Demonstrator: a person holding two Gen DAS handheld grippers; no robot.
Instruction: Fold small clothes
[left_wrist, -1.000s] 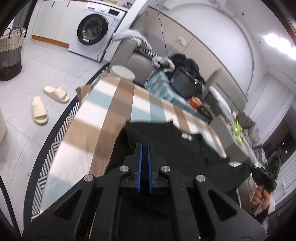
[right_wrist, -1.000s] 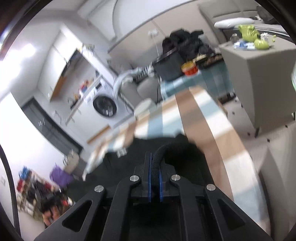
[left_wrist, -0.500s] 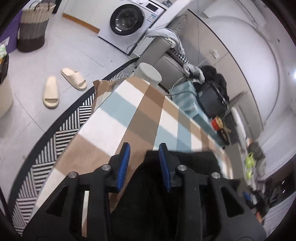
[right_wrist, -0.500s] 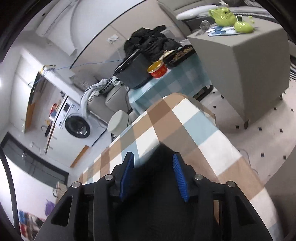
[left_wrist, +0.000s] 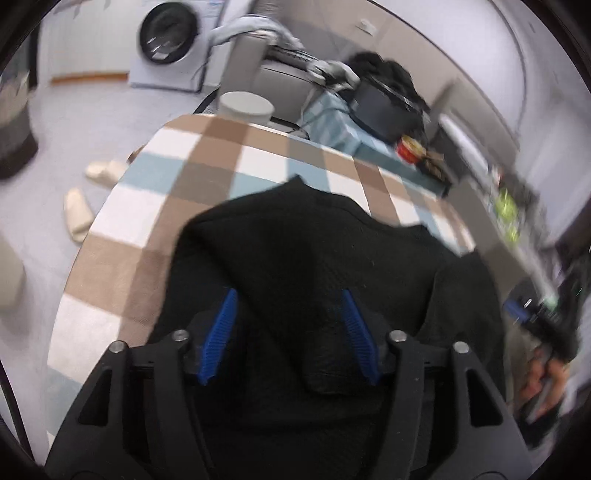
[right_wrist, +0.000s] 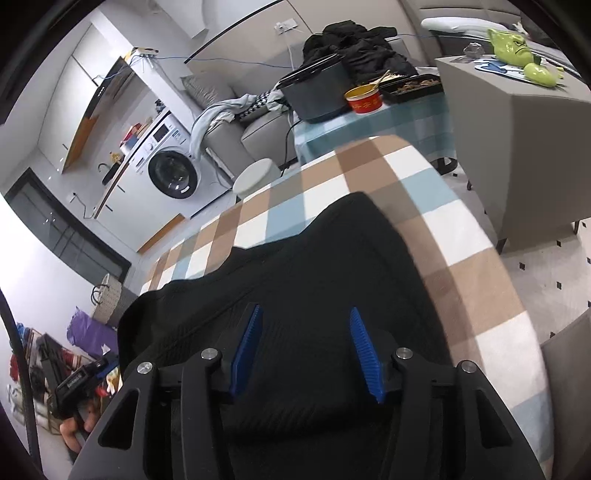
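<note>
Black garment (right_wrist: 332, 273) on checked cloth (right_wrist: 461, 229), both hand-held grippers opening (nothing pinched), washing machine (right_wrist: 170, 177), possibly slippers (left_wrist: 77, 214)

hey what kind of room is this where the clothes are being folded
Most likely a lived-in home: a combined living and laundry area. A washing machine stands by the wall, a grey sofa holds loose clothes, and slippers lie on the floor.
</note>
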